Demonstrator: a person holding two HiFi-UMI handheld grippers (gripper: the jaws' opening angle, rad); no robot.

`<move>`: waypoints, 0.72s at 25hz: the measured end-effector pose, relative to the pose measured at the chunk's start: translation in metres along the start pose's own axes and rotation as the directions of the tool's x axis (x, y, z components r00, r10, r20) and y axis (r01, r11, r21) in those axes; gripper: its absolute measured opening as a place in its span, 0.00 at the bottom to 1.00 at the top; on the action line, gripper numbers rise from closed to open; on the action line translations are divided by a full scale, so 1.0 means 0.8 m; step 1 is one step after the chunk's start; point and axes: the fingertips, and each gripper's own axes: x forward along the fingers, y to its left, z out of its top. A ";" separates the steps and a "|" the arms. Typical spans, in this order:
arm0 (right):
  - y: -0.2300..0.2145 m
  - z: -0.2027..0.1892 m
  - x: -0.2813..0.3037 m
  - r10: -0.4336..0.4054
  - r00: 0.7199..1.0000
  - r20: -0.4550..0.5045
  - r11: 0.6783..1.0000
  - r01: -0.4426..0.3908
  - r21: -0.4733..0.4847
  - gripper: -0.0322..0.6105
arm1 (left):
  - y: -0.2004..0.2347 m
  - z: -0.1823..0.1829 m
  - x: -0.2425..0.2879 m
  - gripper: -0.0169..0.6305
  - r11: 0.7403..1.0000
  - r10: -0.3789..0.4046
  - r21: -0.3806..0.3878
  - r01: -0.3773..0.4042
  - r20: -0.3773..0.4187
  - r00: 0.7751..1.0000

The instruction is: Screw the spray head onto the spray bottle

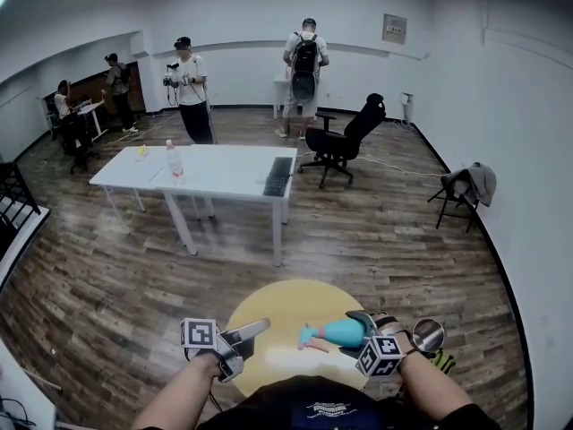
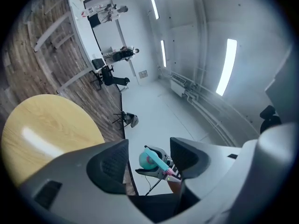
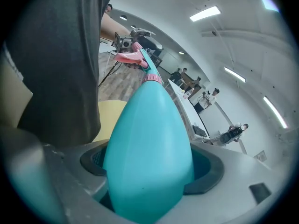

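Right claw: clamped around the fat teal body of the spray bottle, pads pressed on both sides. The bottle is held in the air, lying roughly level, neck towards the person's left.

Spray head: pink, sitting on the neck. Cannot tell whether it is threaded tight.

Left claw: spread wide with nothing between the pads. It is aimed at the head end of the bottle but apart from it.

Risks, as I judge them:
- The bottle body is smooth and tapered, so a twist at the head could spin it or walk it out of the right claw.
- Closing on the trigger instead of the collar would squeeze the trigger or rock the head askew, inviting crossed threads.
- A lost grip means a drop onto the round yellow surface below, or past its edge to the wood floor.

Nothing stands between the two claws.

Farther off, all well apart from the work:
- long white surface carrying a few small items
- black office chair
- folding chair draped with cloth by the right wall
- person with a backpack and another person near the far wall
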 end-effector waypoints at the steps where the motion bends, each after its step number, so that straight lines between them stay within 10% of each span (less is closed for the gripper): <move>1: 0.000 -0.001 0.000 -0.002 1.000 -0.005 1.000 0.002 -0.003 0.76 | 0.002 -0.002 -0.002 0.51 1.000 0.004 0.008 -0.004 -0.013 1.000; 7: 0.018 0.064 0.017 0.024 0.999 0.035 0.988 -0.018 -0.154 0.76 | -0.008 -0.083 0.063 0.54 0.999 -0.042 -0.021 0.038 -0.277 0.960; 11: 0.018 0.066 0.022 0.026 0.999 0.019 0.978 -0.021 -0.209 0.76 | -0.009 -0.108 0.100 0.38 0.987 0.027 0.153 0.037 -0.392 0.920; 18: 0.012 0.060 0.011 -0.001 1.000 0.024 0.976 0.006 -0.219 0.76 | -0.019 -0.116 0.107 0.39 0.935 0.119 0.349 0.060 -0.470 0.874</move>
